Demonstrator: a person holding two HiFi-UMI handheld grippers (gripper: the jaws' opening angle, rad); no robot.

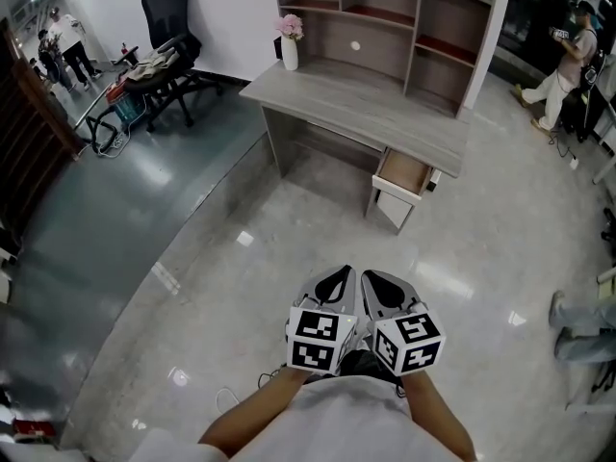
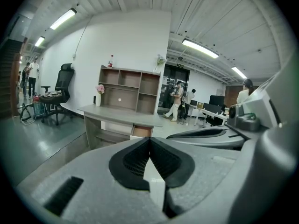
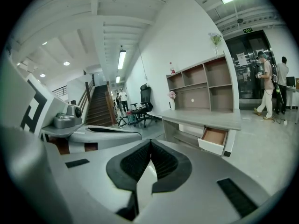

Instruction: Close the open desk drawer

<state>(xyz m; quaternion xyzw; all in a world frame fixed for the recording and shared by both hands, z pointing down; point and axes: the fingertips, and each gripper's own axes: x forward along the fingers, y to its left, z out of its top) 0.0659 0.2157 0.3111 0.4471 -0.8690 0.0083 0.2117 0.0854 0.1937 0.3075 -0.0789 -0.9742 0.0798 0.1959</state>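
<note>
Drawer (image 1: 404,173): pulled out of the right end of the counter (image 1: 337,99), wooden inside showing, white front panel facing the person; not yet pushed in
Left hand-held gripper (image 1: 339,277): jaws together with nothing between them, held low over the bare floor (image 1: 241,258)
Right hand-held gripper (image 1: 377,281): jaws likewise pressed together and empty, just beside the left one
Bearing: drawer lies ahead of both tools and well apart from them, a little to the right of the pair in the head view
Slide axis: drawer runs out from the counter front toward the person, so the closing push would likely go straight ahead, away from the body, against the front panel
Nearer hand: right one by a small margin, judging from the head view; either closed tip could probably serve as a pusher
Head view only: shows the open stretch of floor between tools and drawer, the vase (image 1: 289,46) of pink flowers at the counter's left end, and the office chair (image 1: 168,27) further left
Left gripper view only: puts the drawer just above the meeting jaw tips, nearly dead ahead, seen almost end-on
Right gripper view only: puts the drawer off to the right of the jaw tips, at an angle that shows its wooden bottom and one side
</note>
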